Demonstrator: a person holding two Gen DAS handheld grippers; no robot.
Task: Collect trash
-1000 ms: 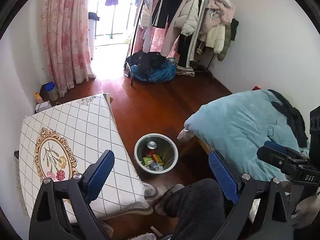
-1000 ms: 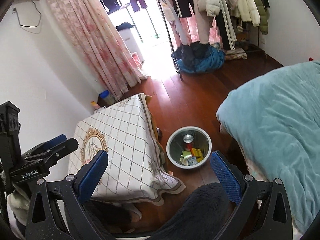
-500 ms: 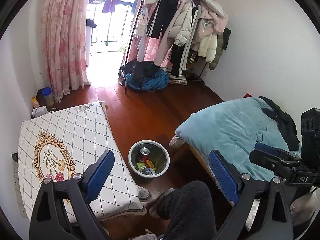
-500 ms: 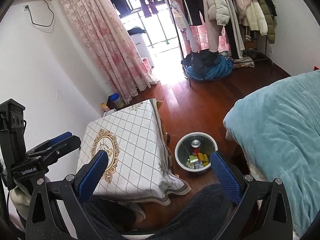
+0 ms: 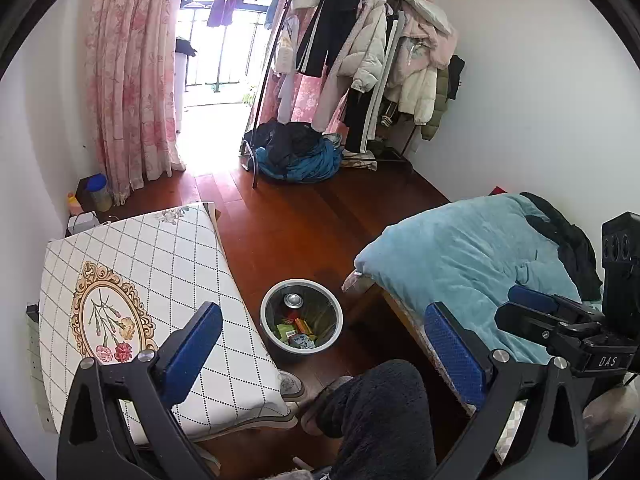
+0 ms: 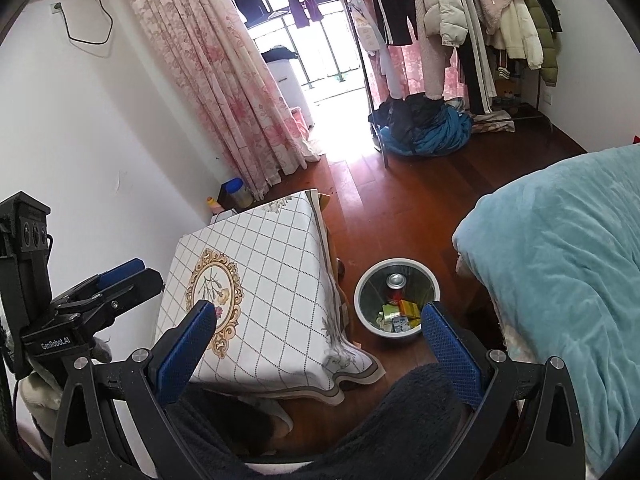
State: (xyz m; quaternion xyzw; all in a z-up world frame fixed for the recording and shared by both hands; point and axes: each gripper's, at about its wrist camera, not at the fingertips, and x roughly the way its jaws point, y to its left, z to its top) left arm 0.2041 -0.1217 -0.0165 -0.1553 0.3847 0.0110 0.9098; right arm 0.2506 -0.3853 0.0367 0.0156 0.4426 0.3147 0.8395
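Note:
A round metal trash bin [image 5: 334,312] stands on the wood floor between the table and the bed. It holds a can [image 5: 293,300] and several small packages [image 5: 298,330]. The bin also shows in the right wrist view [image 6: 362,308] with the can [image 6: 395,281] inside. My left gripper [image 5: 322,346] is open and empty, held high above the bin. My right gripper [image 6: 318,338] is open and empty too. Each gripper shows at the edge of the other's view.
A low table with a white lattice cloth [image 5: 160,264] stands left of the bin. A bed with a teal blanket [image 5: 472,256] is on the right. A clothes rack [image 5: 360,60] and a heap of clothes [image 5: 296,156] stand at the back. My knee [image 5: 380,412] is below.
Both cameras have risen and tilted up. The bin, table and bed have shifted lower and look smaller. Both grippers stay open and empty.

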